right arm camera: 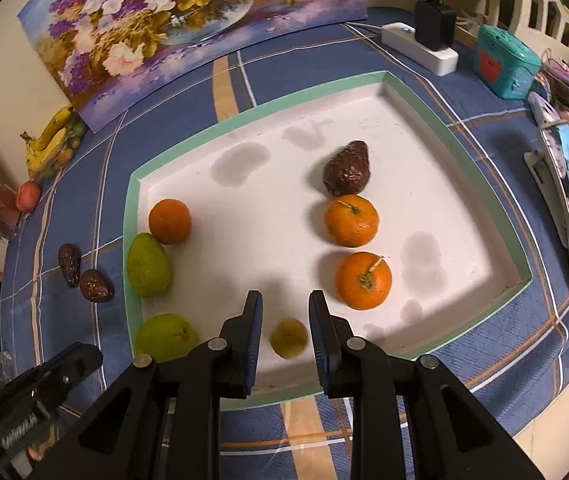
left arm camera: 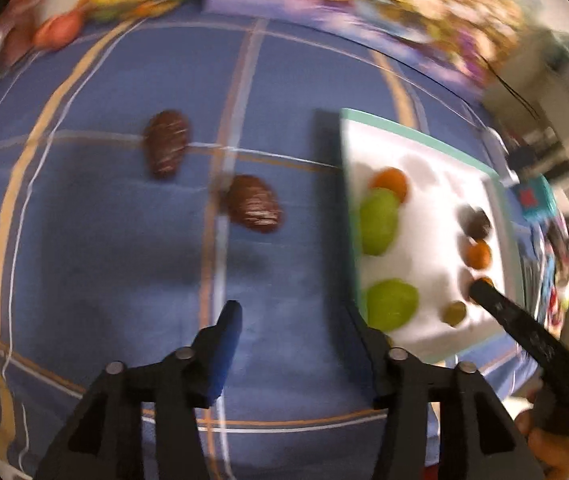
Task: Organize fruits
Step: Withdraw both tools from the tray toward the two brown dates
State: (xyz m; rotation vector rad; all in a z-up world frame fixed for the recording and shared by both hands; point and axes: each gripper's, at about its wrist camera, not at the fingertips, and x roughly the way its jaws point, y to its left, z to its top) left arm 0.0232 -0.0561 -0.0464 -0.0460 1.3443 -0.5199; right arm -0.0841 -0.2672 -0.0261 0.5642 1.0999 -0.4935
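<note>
My right gripper (right arm camera: pixel 285 314) is spread open over the tray's (right arm camera: pixel 131 216) near edge, a small yellow-green fruit (right arm camera: pixel 289 338) lying between its fingers, untouched. Beyond it sit two oranges (right arm camera: pixel 363 281) and a brown avocado (right arm camera: pixel 347 169). My left gripper (left arm camera: pixel 296 320) (blurred view) is also open, empty, over the blue tablecloth (left arm camera: pixel 104 208), two more brown avocados (left arm camera: pixel 255 204) lying ahead of it.
</note>
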